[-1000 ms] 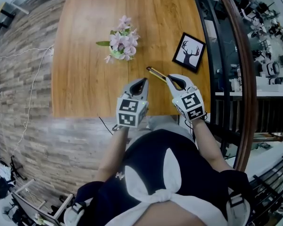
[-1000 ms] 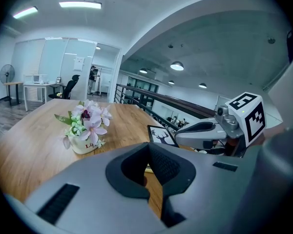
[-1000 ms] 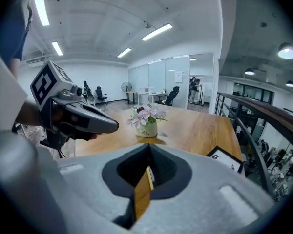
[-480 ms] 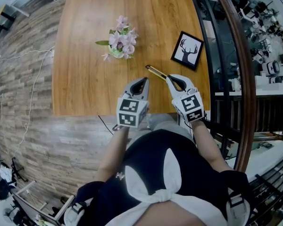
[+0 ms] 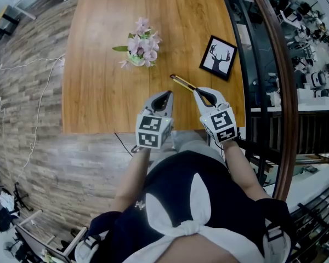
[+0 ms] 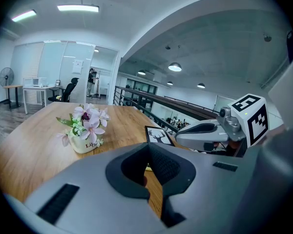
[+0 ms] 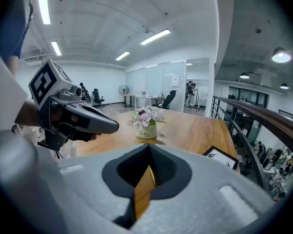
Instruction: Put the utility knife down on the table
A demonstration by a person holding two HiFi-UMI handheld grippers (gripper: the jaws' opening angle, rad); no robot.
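The utility knife [image 5: 182,83], yellow and black, sticks out up and to the left from my right gripper [image 5: 199,93], whose jaws are shut on it above the wooden table [image 5: 98,97]. In the right gripper view the knife's yellow body [image 7: 145,191] stands on edge between the grey jaws. My left gripper [image 5: 165,96] hovers beside it near the table's front edge, jaws shut with nothing in them; in the left gripper view its jaws [image 6: 149,179] meet in a dark seam. I cannot tell whether the knife's tip touches the table.
A white pot of pink flowers [image 5: 140,51] stands mid-table. A black-framed deer picture [image 5: 219,59] lies at the right, close to the table's edge. A railing [image 5: 274,92] runs along the right side. The person's body fills the bottom of the head view.
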